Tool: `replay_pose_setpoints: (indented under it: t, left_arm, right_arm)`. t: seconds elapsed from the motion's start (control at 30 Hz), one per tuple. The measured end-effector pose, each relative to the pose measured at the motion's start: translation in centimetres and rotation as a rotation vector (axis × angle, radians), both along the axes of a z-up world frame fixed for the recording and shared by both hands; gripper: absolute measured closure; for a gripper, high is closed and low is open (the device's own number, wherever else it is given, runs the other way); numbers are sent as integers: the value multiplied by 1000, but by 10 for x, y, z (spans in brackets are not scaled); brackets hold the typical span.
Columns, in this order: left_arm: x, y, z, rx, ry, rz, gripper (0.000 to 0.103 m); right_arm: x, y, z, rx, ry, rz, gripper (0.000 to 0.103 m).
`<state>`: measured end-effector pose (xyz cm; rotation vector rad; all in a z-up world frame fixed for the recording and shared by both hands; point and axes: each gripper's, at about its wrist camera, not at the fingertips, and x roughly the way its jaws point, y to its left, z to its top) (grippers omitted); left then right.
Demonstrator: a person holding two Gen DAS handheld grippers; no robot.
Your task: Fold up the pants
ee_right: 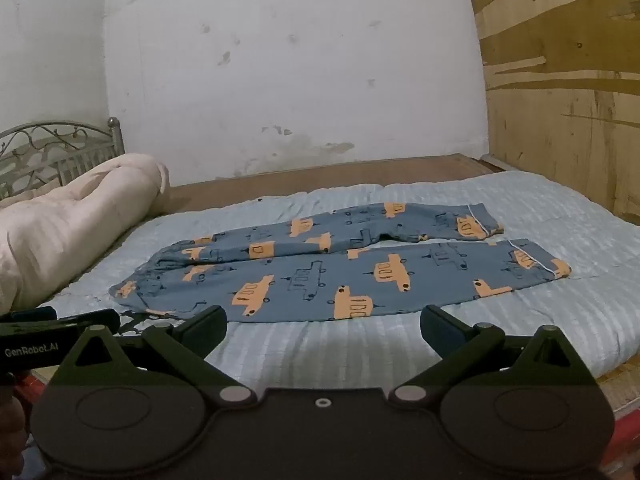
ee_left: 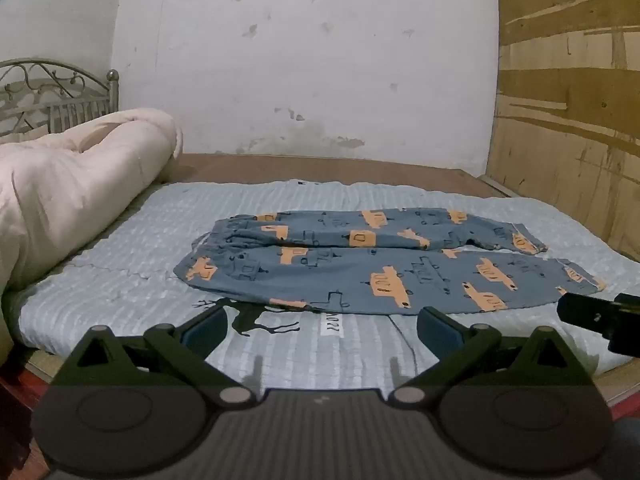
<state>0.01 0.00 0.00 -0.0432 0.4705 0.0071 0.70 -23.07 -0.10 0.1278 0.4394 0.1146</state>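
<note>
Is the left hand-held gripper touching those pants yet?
Apart. The left wrist view shows the left hand-held gripper open, with bare bedsheet between its fingertips and the pants.

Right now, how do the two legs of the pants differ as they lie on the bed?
The near leg lies flat and fairly straight, its whole width showing; the far leg looks narrower, is rumpled, and has a kink before its cuff. The near leg's cuff reaches further right than the far leg's. Both share the blue fabric with orange vehicles, lie side by side on the light blue bedspread, and neither is folded over.
</note>
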Motion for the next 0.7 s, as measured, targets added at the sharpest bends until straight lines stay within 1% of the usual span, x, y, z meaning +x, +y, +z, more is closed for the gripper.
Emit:
replay_pose_setpoints:
  t: [0.37,0.7]
  left_arm:
    - [1,-4,2,11,8,4,1]
    - [2,0,2,2,8,3,1]
  right_arm:
    - [0,0,0,1,2,0,1]
    - [1,0,0,1,1,-3,1]
